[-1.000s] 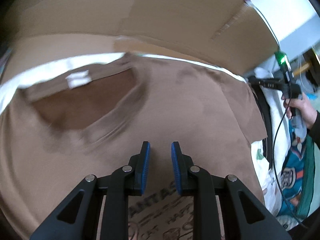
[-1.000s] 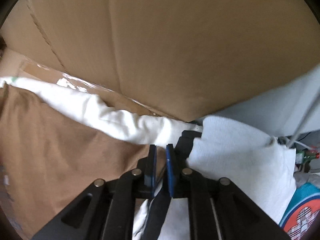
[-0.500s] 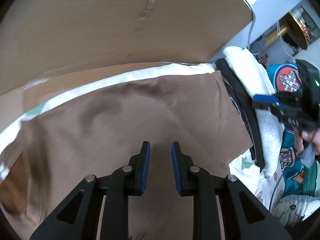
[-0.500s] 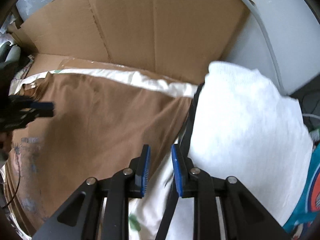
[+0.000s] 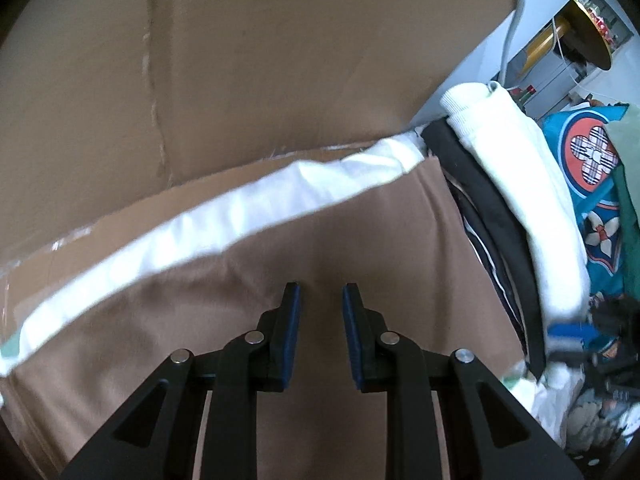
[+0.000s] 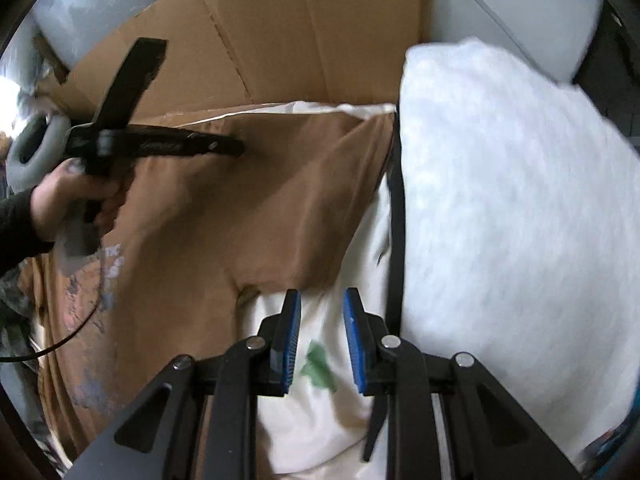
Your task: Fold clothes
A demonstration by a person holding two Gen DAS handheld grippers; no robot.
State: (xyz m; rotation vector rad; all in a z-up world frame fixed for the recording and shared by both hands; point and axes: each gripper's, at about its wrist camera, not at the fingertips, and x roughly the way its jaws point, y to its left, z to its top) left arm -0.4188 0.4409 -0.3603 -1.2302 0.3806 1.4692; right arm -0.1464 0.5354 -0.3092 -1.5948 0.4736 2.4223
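While both views are motion-blurred, the layout reads clearly. Brown shirt (image 5: 280, 272) lies spread flat on a white sheet (image 5: 240, 208), with cardboard (image 5: 260, 60) standing behind its far edge. In the right wrist view the shirt (image 6: 248, 208) fills the left and centre; faded print shows on its near left part, and one corner ends near the right hand-held gripper.

Left hand-held gripper (image 5: 320, 308): jaws slightly apart, nothing between the blue pads, poised over the shirt's far right part. Contact with the cloth cannot be told. In the right wrist view it (image 6: 236, 146) is seen from the side, pointing right over the shirt, held by a hand (image 6: 76, 196) in a dark sleeve.

Right hand-held gripper (image 6: 320, 312): jaws slightly apart, empty, over the sheet (image 6: 320, 412) just right of the shirt's corner. A green mark on the sheet shows between the fingers.

Right of the shirt: a black garment (image 5: 492, 216) edge, then a white fleecy garment (image 6: 512, 200) piled on it. Farther right, teal patterned cloth (image 5: 592, 168).
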